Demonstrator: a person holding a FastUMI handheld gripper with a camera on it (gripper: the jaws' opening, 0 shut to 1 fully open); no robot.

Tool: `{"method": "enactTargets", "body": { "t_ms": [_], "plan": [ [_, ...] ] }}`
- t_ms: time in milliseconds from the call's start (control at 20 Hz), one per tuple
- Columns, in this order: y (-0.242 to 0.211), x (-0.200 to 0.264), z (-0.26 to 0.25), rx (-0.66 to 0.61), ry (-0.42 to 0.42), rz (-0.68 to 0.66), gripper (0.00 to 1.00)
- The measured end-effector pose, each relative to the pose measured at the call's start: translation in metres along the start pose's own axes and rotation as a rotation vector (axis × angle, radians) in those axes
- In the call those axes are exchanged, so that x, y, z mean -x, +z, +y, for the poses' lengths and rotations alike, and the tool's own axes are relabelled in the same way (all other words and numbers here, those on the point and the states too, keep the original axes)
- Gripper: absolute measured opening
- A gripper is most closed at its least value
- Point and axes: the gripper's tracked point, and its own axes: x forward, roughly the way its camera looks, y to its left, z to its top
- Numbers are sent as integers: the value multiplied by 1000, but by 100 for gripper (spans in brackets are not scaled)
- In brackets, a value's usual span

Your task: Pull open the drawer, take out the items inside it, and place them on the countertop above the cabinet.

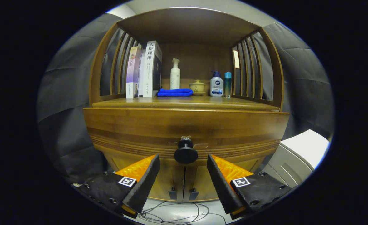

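The drawer [184,131] sits shut in the wooden cabinet [109,150], its front flush, with a round black knob [185,153] at the middle. The tongs [183,162] stand wide apart, holding nothing, one finger to each side of the knob and a little below it, neither touching it. Above the knob, the bench [184,102] carries a folded blue cloth [175,92], with upright books [146,70] to its left and a white pump bottle [175,75] behind it. Right of the cloth come a small lidded pot [197,87], a blue-capped pump bottle [216,84] and a slim teal bottle [227,84]. Below the knob, two cabinet doors [184,181] meet, and loose cables [177,212] lie on the floor.
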Motion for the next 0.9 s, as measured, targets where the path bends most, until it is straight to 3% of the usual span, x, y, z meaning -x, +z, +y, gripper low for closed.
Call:
{"method": "enactTargets", "body": {
  "t_ms": [50, 200, 400, 600, 700, 750, 900],
  "plan": [
    [1, -3, 2, -2, 9, 4, 96],
    [1, -16, 8, 4, 41, 26, 81],
    [0, -25, -3, 12, -4, 42, 61],
    [-1, -27, 0, -60, 38, 49, 41],
    [0, -25, -2, -34, 33, 57, 41],
    [-3, -28, -2, -24, 37, 62, 29],
    [-3, -25, -1, -33, 42, 64, 29]
  ]
}}
